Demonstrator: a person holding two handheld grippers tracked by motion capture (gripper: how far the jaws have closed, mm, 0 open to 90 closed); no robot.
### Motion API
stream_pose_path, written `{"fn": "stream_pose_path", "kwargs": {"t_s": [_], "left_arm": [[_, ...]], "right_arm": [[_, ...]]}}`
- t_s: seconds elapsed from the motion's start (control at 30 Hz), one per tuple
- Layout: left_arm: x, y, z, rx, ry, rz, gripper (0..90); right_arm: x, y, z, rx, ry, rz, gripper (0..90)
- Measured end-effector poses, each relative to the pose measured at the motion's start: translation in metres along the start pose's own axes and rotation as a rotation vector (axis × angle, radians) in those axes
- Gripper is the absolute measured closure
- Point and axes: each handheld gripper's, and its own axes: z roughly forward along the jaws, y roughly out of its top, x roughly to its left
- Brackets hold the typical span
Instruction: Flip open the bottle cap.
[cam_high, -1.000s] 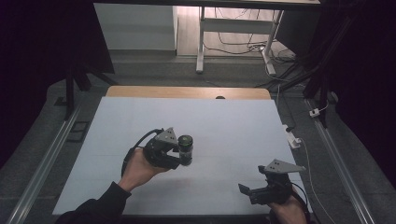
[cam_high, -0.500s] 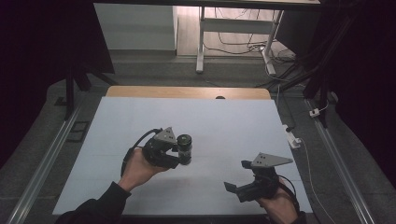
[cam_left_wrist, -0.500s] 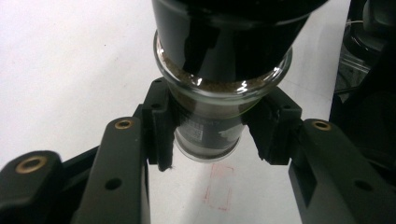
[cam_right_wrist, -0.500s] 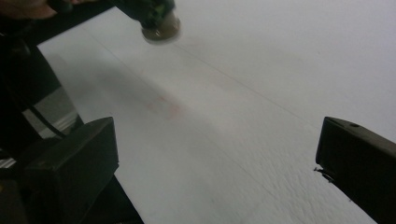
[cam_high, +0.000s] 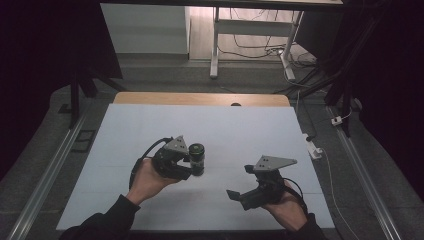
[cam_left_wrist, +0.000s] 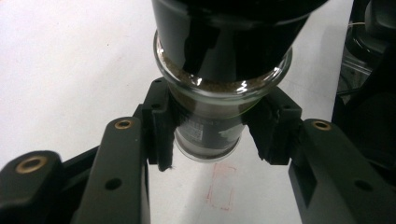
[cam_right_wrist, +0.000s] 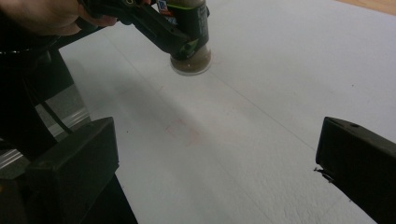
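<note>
The small glass jar (cam_high: 196, 158) stands upright on the white table sheet (cam_high: 240, 130), left of the middle and nearer my edge; it has a dark cap, a dark label and a brownish powder inside. My left tongs (cam_high: 192, 162) are clamped on it, one black pad pressed to each side of the glass. In the left gripper view the jar (cam_left_wrist: 219, 93) sits squarely between the pads (cam_left_wrist: 161, 126), and there I can see grains clinging under the rim and a faint red rectangle (cam_left_wrist: 220, 192) drawn on the sheet. My right tongs (cam_high: 236, 194) hold nothing: their jaws stand wide apart, low over the sheet, well right of the jar and pointing toward it. The right gripper view shows the jar (cam_right_wrist: 189, 32) from the side, its base on the sheet, and another faint red mark (cam_right_wrist: 183, 131) between it and me.
</note>
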Motion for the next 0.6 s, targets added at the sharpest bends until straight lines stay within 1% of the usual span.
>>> {"fn": "stream_pose_path", "kwargs": {"t_s": [0.03,0.1,0.17,0.2,0.27,0.33,0.37,0.47,0.6], "left_arm": [[0.000,0.000,0.000,0.000,0.000,-0.001,54.1],[0.000,0.000,0.000,-0.001,-0.002,-0.001,54.1],[0.000,0.000,0.000,0.001,-0.004,-0.001,54.1],[0.000,0.000,0.000,0.002,-0.004,0.001,54.1],[0.000,0.000,0.001,0.002,-0.005,0.000,54.1],[0.000,0.000,0.001,0.003,-0.006,0.001,54.1],[0.000,0.000,0.001,0.003,-0.007,0.001,54.1],[0.000,0.000,0.002,0.003,-0.007,-0.001,54.1],[0.000,0.000,0.003,0.005,-0.011,0.001,54.1]], "right_arm": [[0.001,0.004,0.002,0.001,-0.010,-0.008,0.0],[0.002,0.007,0.003,0.001,-0.008,-0.015,0.0],[0.004,0.015,0.007,0.001,0.005,-0.023,0.0],[0.004,0.015,0.007,0.001,0.005,-0.023,0.0],[0.006,0.020,0.011,0.002,0.016,-0.033,0.0],[0.010,0.028,0.017,0.012,0.028,-0.055,0.0],[0.010,0.028,0.017,0.012,0.028,-0.055,0.0],[0.014,0.036,0.024,0.020,0.040,-0.072,0.0],[0.016,0.040,0.029,0.028,0.046,-0.080,0.0]]}}
